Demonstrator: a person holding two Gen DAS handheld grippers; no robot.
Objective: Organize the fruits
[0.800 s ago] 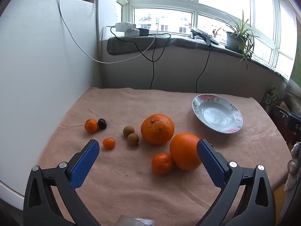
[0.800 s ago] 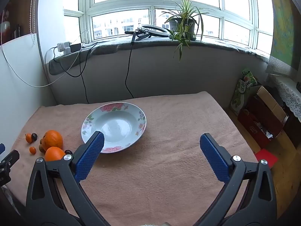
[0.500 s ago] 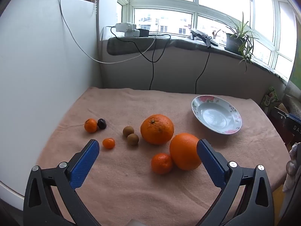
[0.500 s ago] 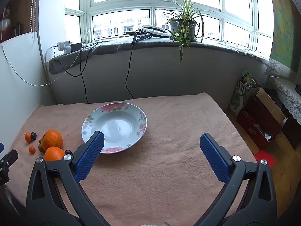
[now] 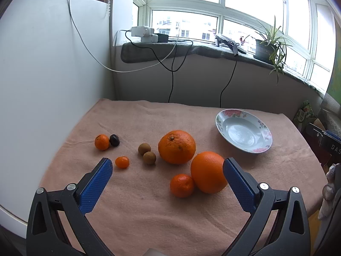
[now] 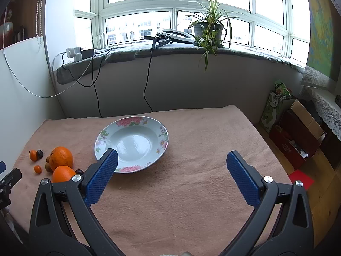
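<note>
Loose fruit lies on the pink cloth: two big oranges [image 5: 177, 146] [image 5: 208, 172], a mandarin [image 5: 181, 185] touching the nearer orange, another mandarin [image 5: 101, 142] beside a dark plum [image 5: 114, 140], a tiny orange fruit [image 5: 122, 162] and two brown kiwis [image 5: 147, 153]. The flowered plate [image 5: 221, 120] [image 6: 100, 137] stands empty to the right of them. My left gripper [image 5: 167, 171] hovers open in front of the fruit, with nothing between its blue pads. My right gripper [image 6: 170, 166] is open too, near the plate's front edge. The fruit pile [image 6: 60, 159] shows at the right wrist view's left edge.
A white panel [image 5: 42, 85] walls the table's left side. Behind the table a grey windowsill [image 6: 170, 51] carries a potted plant [image 6: 207, 29], a ring light and cables that hang down. Cardboard boxes [image 6: 298, 136] sit on the floor to the right.
Both views have shifted only slightly; the left gripper has drawn back a little from the fruit. Both grippers stay wide open and no fruit has moved.
</note>
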